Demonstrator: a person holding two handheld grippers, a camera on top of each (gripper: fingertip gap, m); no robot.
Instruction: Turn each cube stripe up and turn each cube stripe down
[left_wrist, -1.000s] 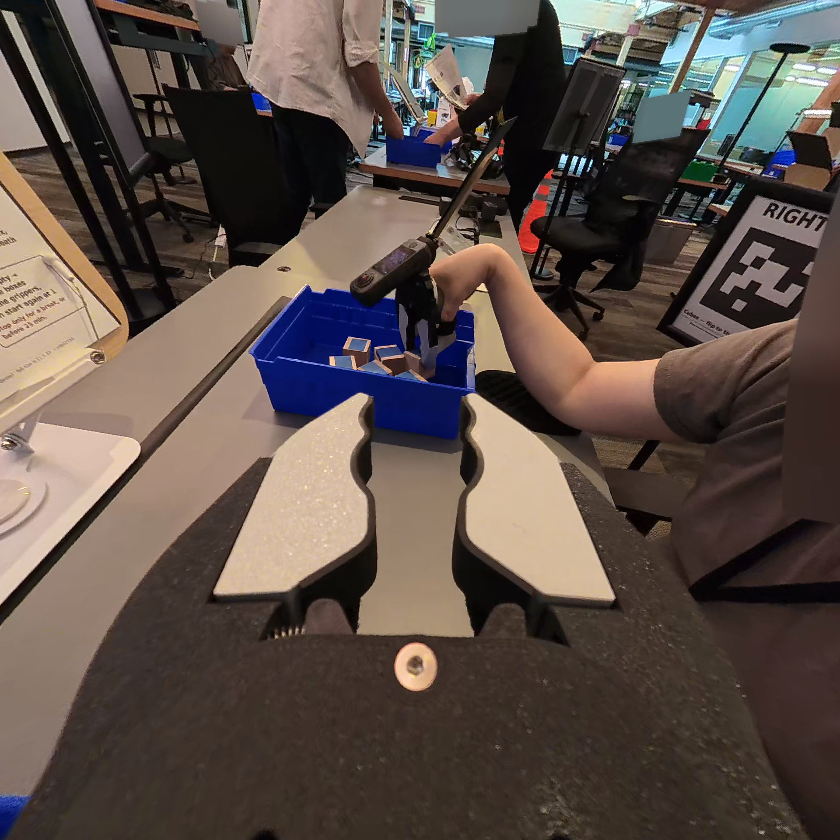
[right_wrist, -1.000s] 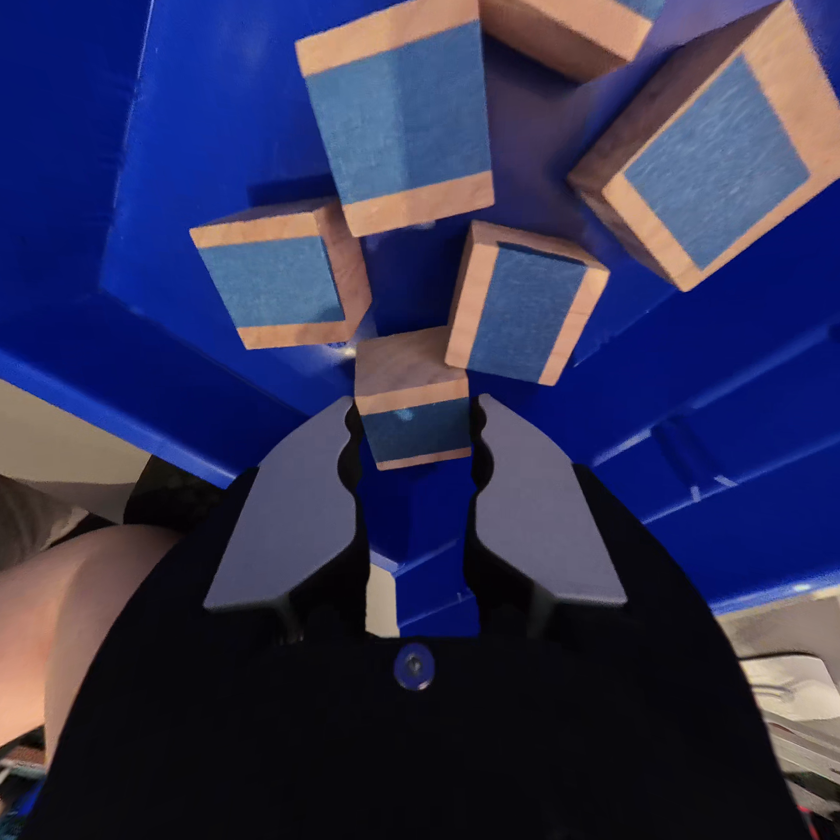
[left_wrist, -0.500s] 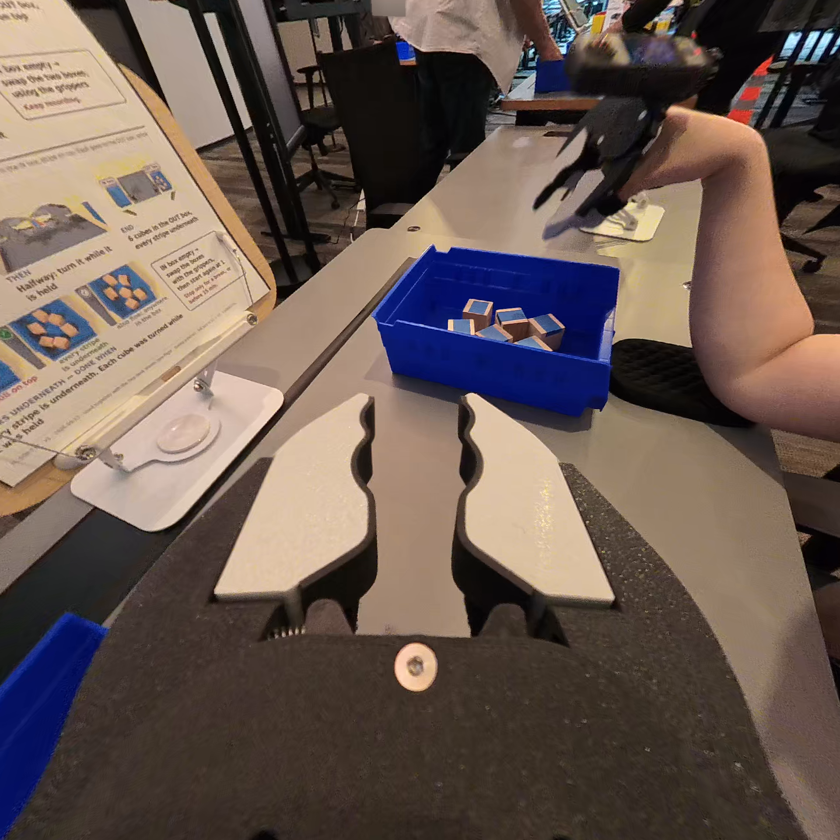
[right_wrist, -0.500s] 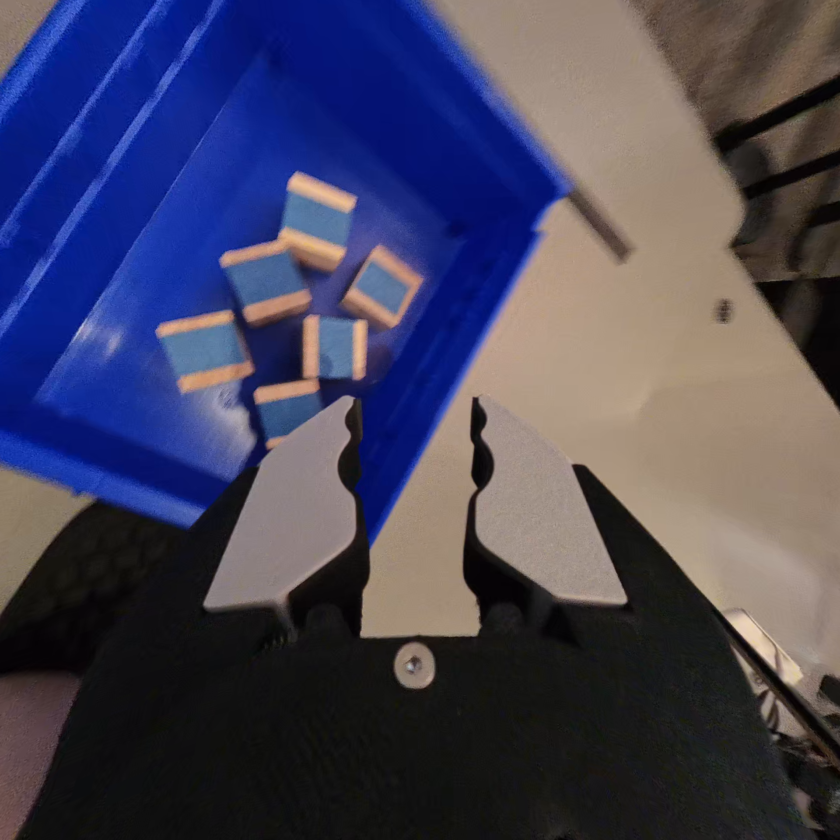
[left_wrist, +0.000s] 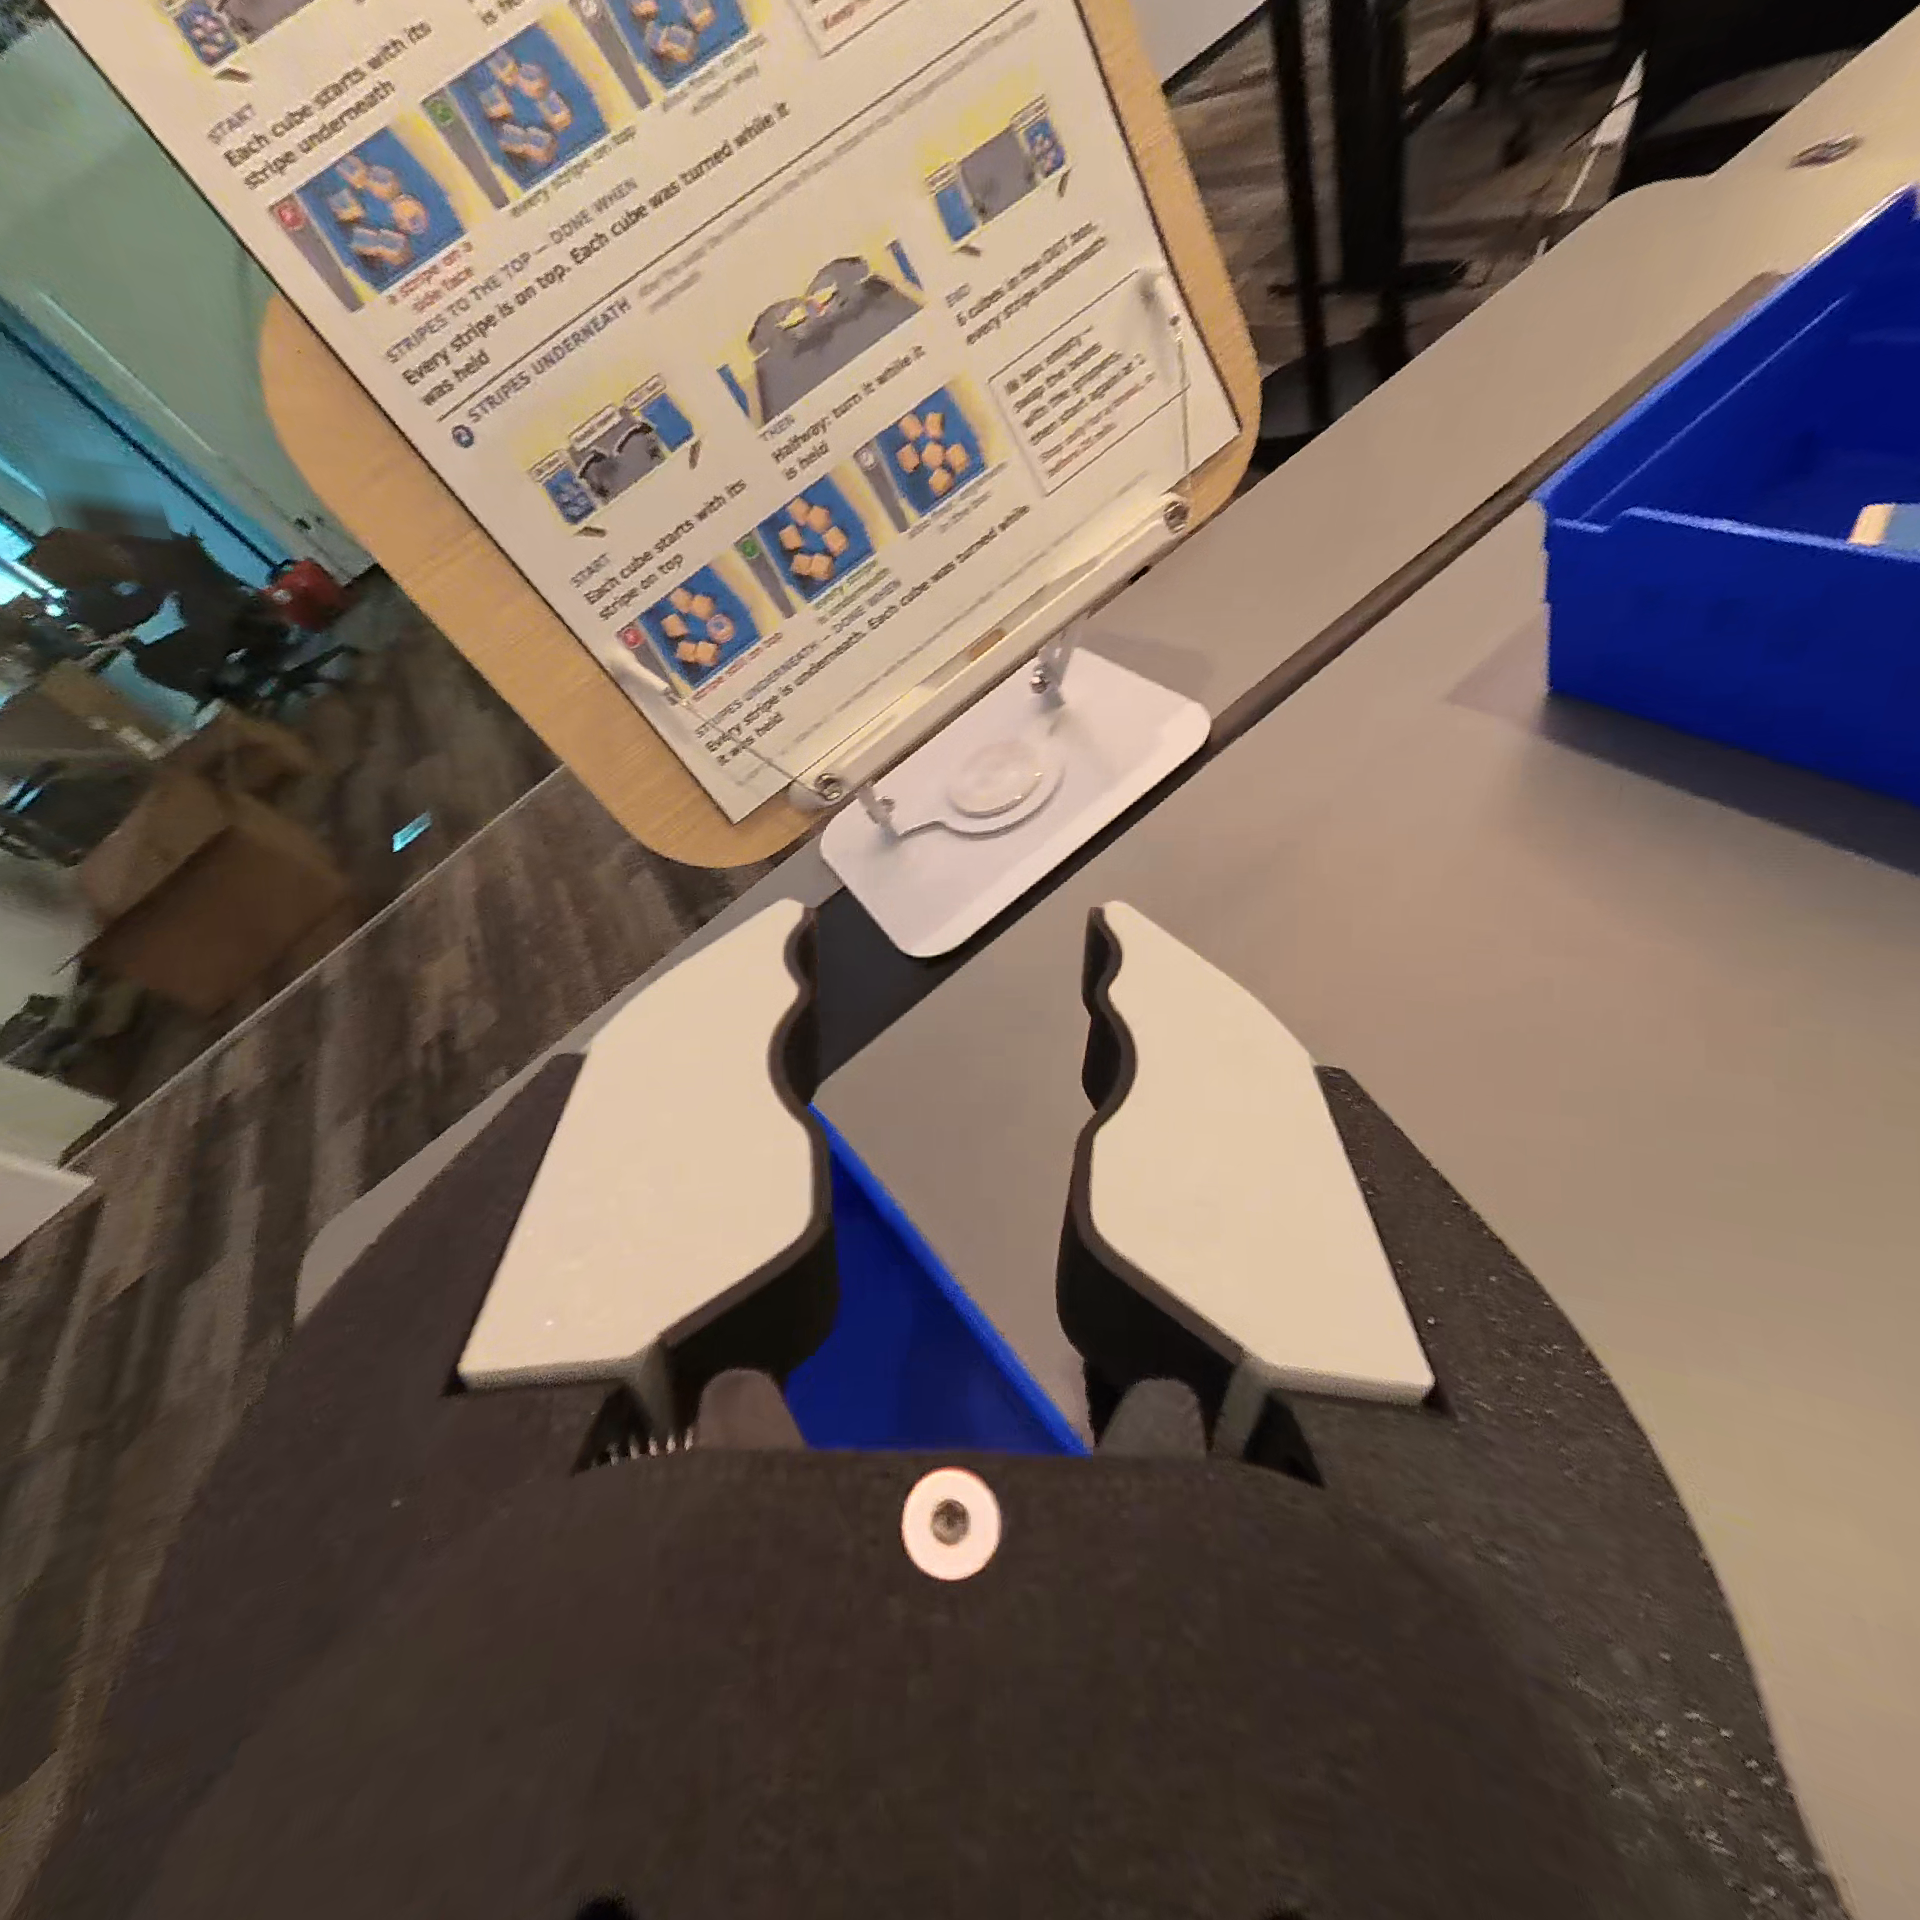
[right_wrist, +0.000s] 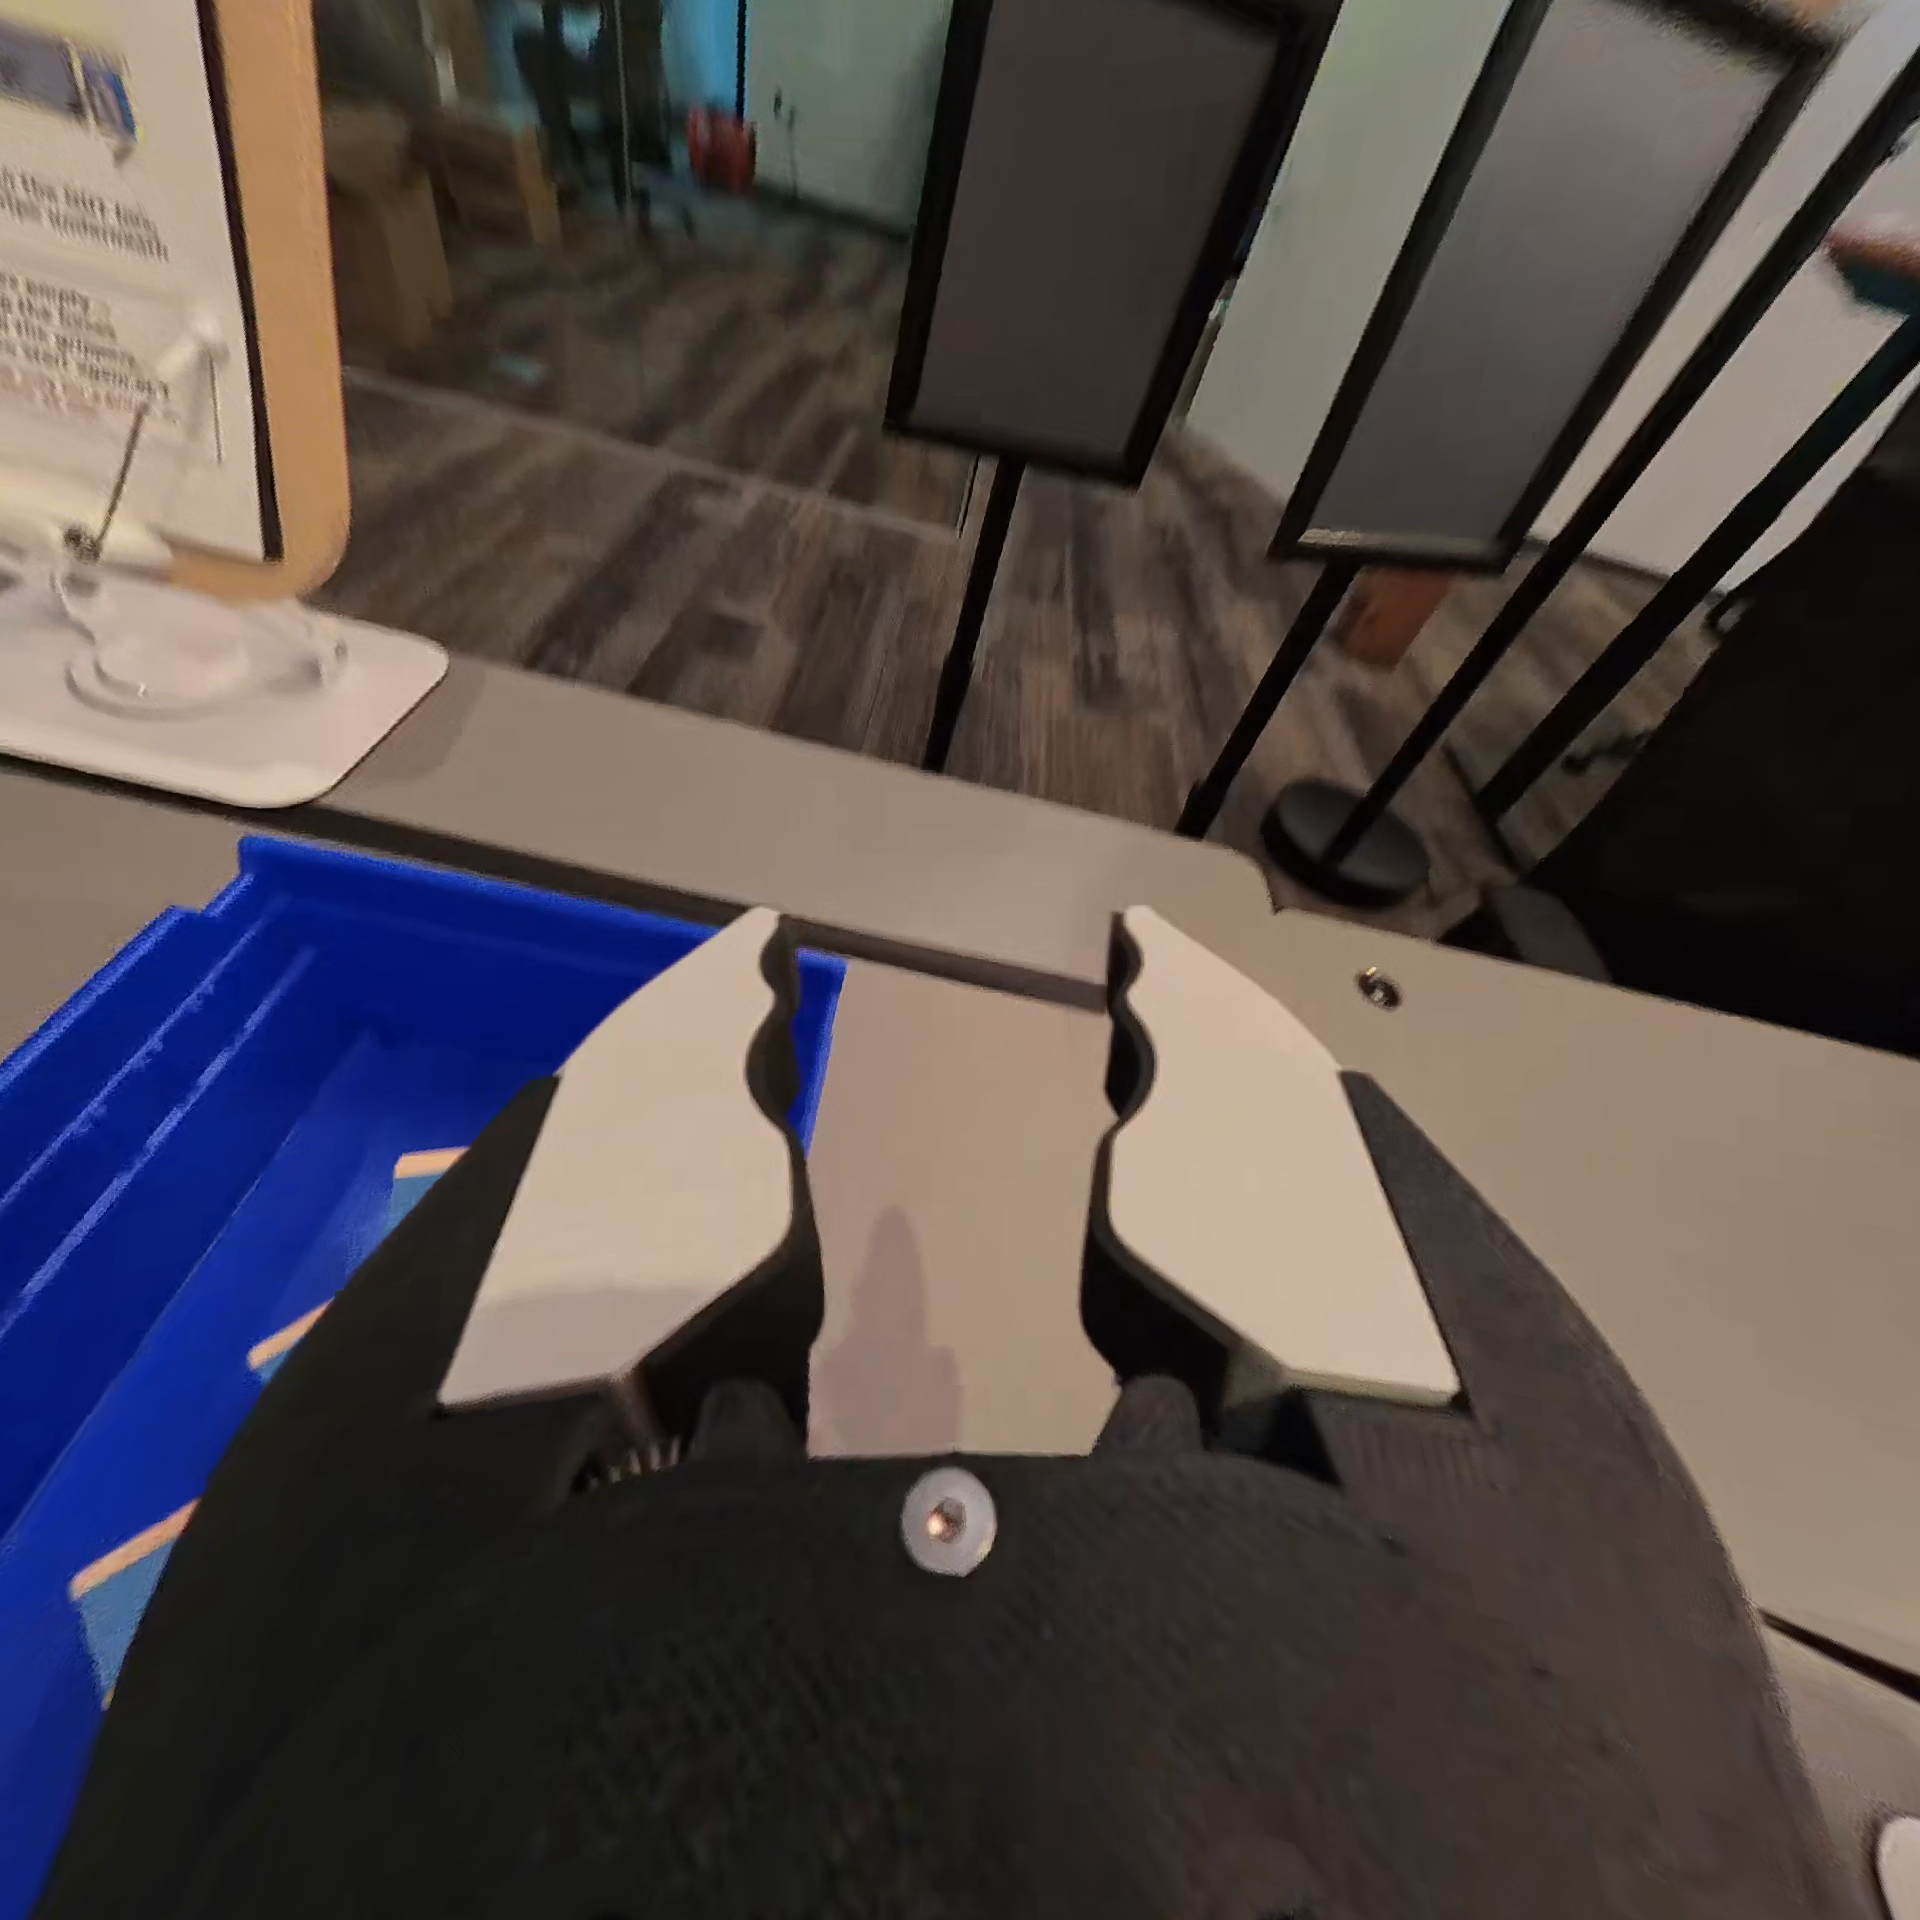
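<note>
An instruction board (left_wrist: 748, 343) on a rounded wooden backing stands tilted on a white base plate (left_wrist: 1023, 810) at the far edge of the grey counter (left_wrist: 1507, 1091); it is the tallest thing near the left gripper (left_wrist: 945, 935), whose jaws stand wide apart with only bare counter and a dark seam strip between them. A blue bin corner (left_wrist: 914, 1330) shows low between its fingers. A second blue bin (left_wrist: 1745, 582) sits well apart to the right, with a pale sliver of one cube (left_wrist: 1886, 525) at the frame edge.

The right gripper (right_wrist: 945, 935) is also wide open and bare, hovering over the counter just beside the right wall of the blue bin (right_wrist: 270, 956). Striped cubes (right_wrist: 416, 1195), wood with blue faces, lie inside the bin, mostly hidden behind the gripper body.

Right of the bin the counter is flat and open up to its far edge and a notched corner. Beyond the edge, black-framed panels on stands (right_wrist: 1081, 239) rise from a wood-plank floor (right_wrist: 675, 561). The background is blurred.
</note>
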